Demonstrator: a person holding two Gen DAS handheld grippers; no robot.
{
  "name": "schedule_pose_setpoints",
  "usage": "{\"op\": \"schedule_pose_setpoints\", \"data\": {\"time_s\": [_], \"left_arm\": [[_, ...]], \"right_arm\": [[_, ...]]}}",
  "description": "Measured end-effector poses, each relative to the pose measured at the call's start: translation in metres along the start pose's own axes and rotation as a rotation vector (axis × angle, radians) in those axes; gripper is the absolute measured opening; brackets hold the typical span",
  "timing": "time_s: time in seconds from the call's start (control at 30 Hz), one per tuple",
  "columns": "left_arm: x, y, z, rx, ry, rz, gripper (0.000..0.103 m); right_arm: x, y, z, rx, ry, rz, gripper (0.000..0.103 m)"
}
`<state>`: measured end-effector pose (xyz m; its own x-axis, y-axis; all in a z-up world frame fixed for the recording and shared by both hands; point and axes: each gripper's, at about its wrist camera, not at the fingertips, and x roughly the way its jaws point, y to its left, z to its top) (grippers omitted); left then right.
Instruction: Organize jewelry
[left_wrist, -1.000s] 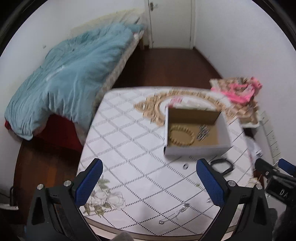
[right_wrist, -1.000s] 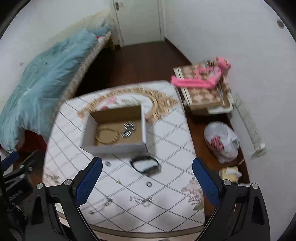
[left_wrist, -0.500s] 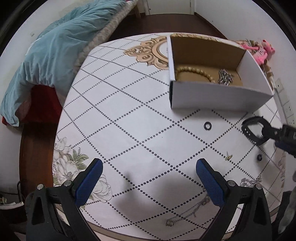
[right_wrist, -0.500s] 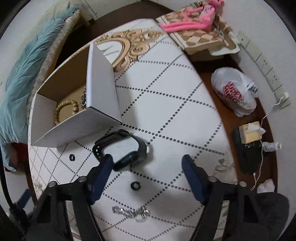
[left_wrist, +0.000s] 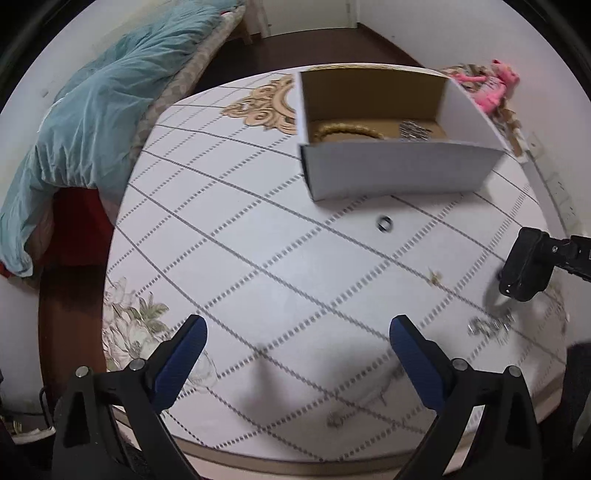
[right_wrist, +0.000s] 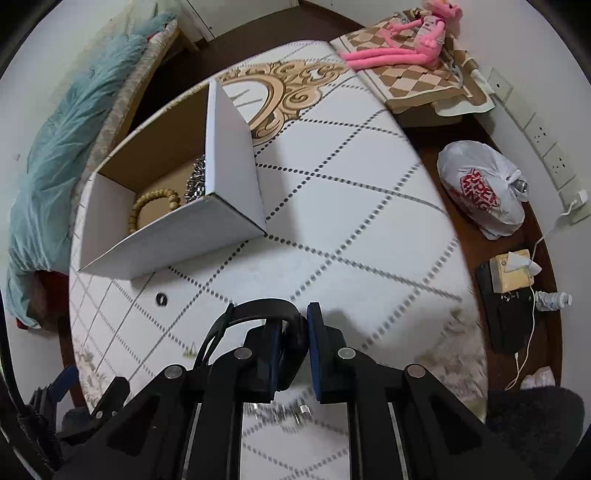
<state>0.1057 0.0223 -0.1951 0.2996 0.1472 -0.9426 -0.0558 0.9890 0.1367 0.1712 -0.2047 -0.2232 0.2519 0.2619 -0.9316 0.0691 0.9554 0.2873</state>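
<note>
A white cardboard box (left_wrist: 399, 168) (right_wrist: 177, 232) stands on the round table and holds a beaded bracelet (right_wrist: 153, 203) and a silver chain (right_wrist: 195, 181). My right gripper (right_wrist: 295, 332) is shut on a black watch (right_wrist: 266, 314), just above the table near the box's front. In the left wrist view the right gripper (left_wrist: 524, 269) shows at the right. My left gripper (left_wrist: 295, 350) is open and empty above the table's near side. A dark ring (left_wrist: 384, 222) (right_wrist: 161, 298) lies in front of the box. A silver chain (left_wrist: 487, 325) and another chain (left_wrist: 354, 413) lie near the table's front edge.
The table (left_wrist: 236, 229) has a white diamond-pattern cloth. A bed with a blue quilt (left_wrist: 85, 110) is at the left. A pink plush toy (right_wrist: 406, 40), a white plastic bag (right_wrist: 484, 195) and wall sockets (right_wrist: 546, 147) are at the right, off the table.
My right gripper has closed on the black watch, which lay open-jawed before it half a second ago. Both grippers have come lower and closer to the table.
</note>
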Motion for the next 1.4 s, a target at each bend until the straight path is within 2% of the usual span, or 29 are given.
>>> {"op": "schedule_pose_setpoints", "data": {"time_s": [0.23, 0.27, 0.3, 0.37, 0.5, 0.67, 0.73, 0.8, 0.83, 0.9, 1.1, 1.4], "left_arm": [[0.002, -0.023, -0.037, 0.082, 0.041, -0.055, 0.100], [0.004, -0.025, -0.041, 0.090, 0.051, -0.057, 0.095], [0.008, -0.026, -0.044, 0.092, 0.063, -0.062, 0.086], [0.015, -0.029, -0.044, 0.095, 0.084, -0.076, 0.081], [0.025, -0.038, -0.038, 0.098, 0.096, -0.114, 0.081], [0.031, -0.057, -0.027, 0.141, 0.101, -0.123, 0.081], [0.032, -0.060, -0.023, 0.142, 0.095, -0.139, 0.077], [0.031, -0.060, -0.020, 0.136, 0.085, -0.175, 0.055], [0.029, -0.062, -0.018, 0.143, 0.076, -0.176, 0.048], [0.025, -0.066, -0.016, 0.157, 0.068, -0.181, 0.004], [0.019, -0.050, -0.018, 0.099, 0.061, -0.226, 0.004], [-0.045, 0.003, -0.013, -0.025, -0.053, -0.324, 0.004]], "right_arm": [[-0.029, -0.023, -0.053, 0.026, -0.023, -0.019, 0.014], [-0.030, -0.026, -0.061, 0.039, -0.022, -0.022, 0.014], [-0.029, -0.029, -0.065, 0.045, -0.021, -0.022, 0.014], [-0.025, -0.034, -0.076, 0.060, -0.010, -0.024, 0.014], [-0.018, -0.039, -0.084, 0.070, -0.003, -0.025, 0.014], [-0.010, -0.041, -0.082, 0.083, 0.003, -0.030, 0.014], [-0.009, -0.042, -0.079, 0.088, 0.002, -0.027, 0.014], [-0.009, -0.042, -0.078, 0.088, 0.002, -0.028, 0.014], [-0.009, -0.042, -0.077, 0.090, 0.001, -0.028, 0.014], [-0.008, -0.042, -0.076, 0.092, 0.001, -0.027, 0.014], [-0.011, -0.042, -0.076, 0.093, 0.000, -0.014, 0.014], [-0.044, -0.025, -0.066, 0.060, -0.034, 0.072, 0.014]]}}
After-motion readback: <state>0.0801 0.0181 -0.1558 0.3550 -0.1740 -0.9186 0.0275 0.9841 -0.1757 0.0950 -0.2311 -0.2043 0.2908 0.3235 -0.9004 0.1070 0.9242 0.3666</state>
